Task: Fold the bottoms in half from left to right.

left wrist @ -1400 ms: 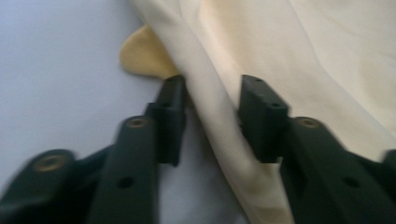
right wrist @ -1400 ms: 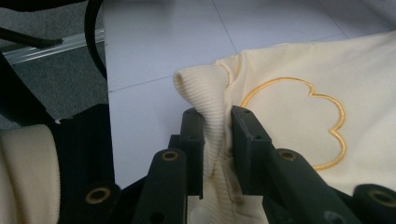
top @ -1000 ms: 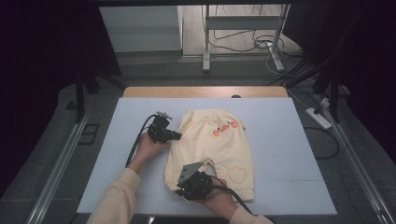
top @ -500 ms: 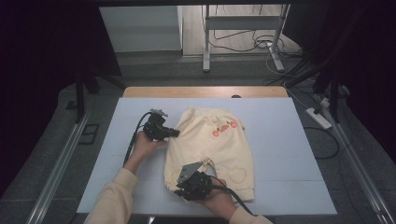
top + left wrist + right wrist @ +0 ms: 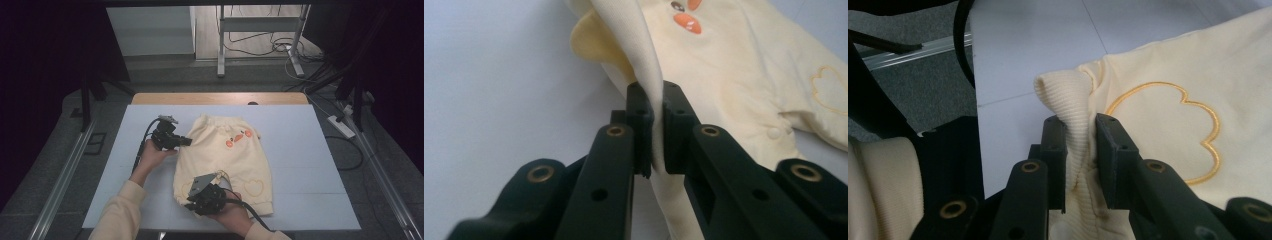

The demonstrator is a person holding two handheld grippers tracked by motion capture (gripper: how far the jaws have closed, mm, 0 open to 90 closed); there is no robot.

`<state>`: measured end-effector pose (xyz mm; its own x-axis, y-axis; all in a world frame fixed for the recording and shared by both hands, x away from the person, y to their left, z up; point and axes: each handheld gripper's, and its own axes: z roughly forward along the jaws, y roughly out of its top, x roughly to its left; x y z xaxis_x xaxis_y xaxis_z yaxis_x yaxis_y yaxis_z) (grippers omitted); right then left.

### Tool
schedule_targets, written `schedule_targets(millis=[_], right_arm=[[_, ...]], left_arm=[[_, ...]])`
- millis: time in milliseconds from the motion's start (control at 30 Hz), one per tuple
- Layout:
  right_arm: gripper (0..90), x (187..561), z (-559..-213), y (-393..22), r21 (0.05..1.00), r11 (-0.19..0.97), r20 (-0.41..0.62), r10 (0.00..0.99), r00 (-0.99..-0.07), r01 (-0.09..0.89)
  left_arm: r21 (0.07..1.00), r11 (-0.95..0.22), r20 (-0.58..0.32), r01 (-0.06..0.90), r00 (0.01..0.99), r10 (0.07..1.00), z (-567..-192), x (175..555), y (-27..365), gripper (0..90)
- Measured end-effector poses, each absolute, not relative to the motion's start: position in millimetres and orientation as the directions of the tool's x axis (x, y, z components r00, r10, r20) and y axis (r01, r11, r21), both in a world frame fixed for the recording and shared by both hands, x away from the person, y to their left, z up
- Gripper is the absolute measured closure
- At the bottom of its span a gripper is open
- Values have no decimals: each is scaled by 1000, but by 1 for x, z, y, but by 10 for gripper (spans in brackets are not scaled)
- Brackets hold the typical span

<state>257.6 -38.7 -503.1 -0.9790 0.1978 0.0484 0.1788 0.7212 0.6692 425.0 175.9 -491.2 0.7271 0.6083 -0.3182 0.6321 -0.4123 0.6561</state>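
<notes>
Big white table point(image 5: 300, 150) spans the middle of the high view, and on it, just right of centre, lies the pale yellow garment point(image 5: 225, 160), orange patches near its top, stitched outlines near its bottom edge. At centre left of that view the left gripper point(image 5: 186, 141) sits at the garment's upper left edge. In the left gripper view its jaws are clamped tight on a thin fold of the cloth, which rises between them to the top of the frame. At bottom centre the right gripper point(image 5: 197, 200) is at the garment's lower left corner. In the right gripper view its jaws pinch the ribbed cuff point(image 5: 1068, 107), bunched up between them, beside a yellow outline point(image 5: 1168, 130).
</notes>
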Motion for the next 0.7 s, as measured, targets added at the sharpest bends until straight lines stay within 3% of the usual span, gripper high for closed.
schedule_targets(millis=[700], right_arm=[[748, 246, -478, -30, 733, 670, 12, 157, -988, 116]], left_arm=[[699, -345, -354, 626, 723, 593, -466, 417, 195, 842]])
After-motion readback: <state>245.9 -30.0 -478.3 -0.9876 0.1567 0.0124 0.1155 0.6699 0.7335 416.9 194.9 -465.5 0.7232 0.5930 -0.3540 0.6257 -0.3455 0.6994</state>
